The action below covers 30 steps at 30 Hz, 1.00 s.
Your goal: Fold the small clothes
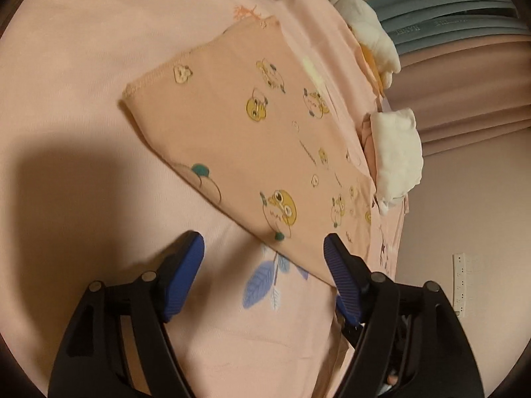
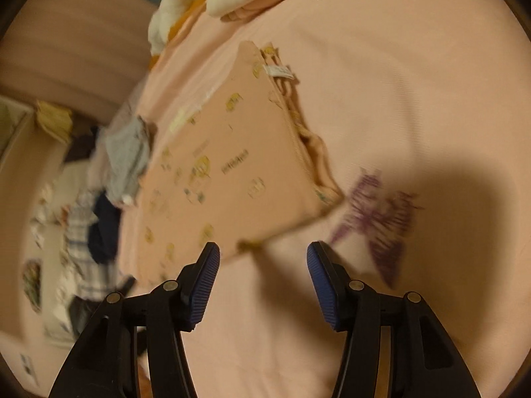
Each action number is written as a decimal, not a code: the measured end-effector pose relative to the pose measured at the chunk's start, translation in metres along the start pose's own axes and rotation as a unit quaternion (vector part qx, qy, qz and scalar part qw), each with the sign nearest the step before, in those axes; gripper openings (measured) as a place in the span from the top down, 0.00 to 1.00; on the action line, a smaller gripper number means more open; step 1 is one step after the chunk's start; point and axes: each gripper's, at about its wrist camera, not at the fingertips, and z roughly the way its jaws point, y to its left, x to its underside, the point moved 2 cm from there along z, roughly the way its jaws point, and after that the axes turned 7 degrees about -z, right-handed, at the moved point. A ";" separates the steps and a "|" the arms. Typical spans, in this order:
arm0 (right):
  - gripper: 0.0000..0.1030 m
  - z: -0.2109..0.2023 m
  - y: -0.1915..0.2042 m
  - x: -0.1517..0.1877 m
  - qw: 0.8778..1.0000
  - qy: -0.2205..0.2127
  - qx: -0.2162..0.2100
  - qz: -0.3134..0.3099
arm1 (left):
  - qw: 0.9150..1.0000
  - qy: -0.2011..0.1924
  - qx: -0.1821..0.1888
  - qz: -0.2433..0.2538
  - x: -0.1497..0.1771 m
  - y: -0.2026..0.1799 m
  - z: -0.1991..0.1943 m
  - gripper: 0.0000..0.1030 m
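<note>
Folded garment [image 1: 252, 139] flat on pink sheet [image 1: 66, 66]; left gripper [image 1: 264, 248] and right gripper [image 2: 263, 258] spread wide, holding nothing.

A folded garment [image 1: 252, 139] lies on the bedsheet [image 1: 66, 66], a cloth bundle [image 1: 396, 152] just beside it.

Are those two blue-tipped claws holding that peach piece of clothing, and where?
Nothing is held. The left gripper and right gripper both have their jaws open and apart from the folded peach garment, which lies on the pink sheet.
</note>
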 end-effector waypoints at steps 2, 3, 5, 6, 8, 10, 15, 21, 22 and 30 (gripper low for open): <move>0.46 0.009 0.002 -0.003 1.000 0.005 -0.014 0.011 | 1.000 -0.007 -0.002 0.013 0.003 0.000 -0.005 0.28; 0.46 0.012 0.003 -0.004 1.000 0.006 -0.015 0.012 | 1.000 -0.012 -0.001 0.012 0.001 0.000 -0.005 0.28; 0.46 0.016 0.006 -0.006 1.000 -0.001 -0.020 0.008 | 0.999 -0.031 0.014 -0.002 -0.009 0.004 0.000 0.27; 0.46 0.019 0.006 -0.008 1.000 -0.008 -0.026 0.012 | 0.999 -0.038 0.026 -0.015 -0.015 0.005 0.005 0.27; 0.45 0.023 0.003 -0.011 0.999 -0.018 -0.041 0.025 | 0.996 -0.056 0.055 -0.045 -0.030 0.006 0.013 0.28; 0.45 0.028 0.002 -0.017 0.998 -0.027 -0.056 0.032 | 0.993 -0.067 0.072 -0.064 -0.045 0.003 0.021 0.27; 0.45 0.048 0.005 -0.041 0.995 -0.040 -0.077 0.037 | 0.991 -0.072 0.079 -0.078 -0.084 -0.018 0.053 0.29; 0.91 0.071 0.007 -0.057 0.997 -0.057 -0.037 0.019 | 0.994 -0.096 -0.003 -0.058 -0.091 -0.019 0.062 0.87; 0.91 0.066 0.002 -0.057 0.996 -0.059 -0.058 0.031 | 0.994 -0.102 -0.009 -0.045 -0.087 -0.022 0.057 0.88; 0.91 -0.015 0.013 -0.034 0.991 -0.084 -0.102 -0.019 | 0.986 -0.108 -0.056 0.116 -0.009 -0.059 0.005 0.88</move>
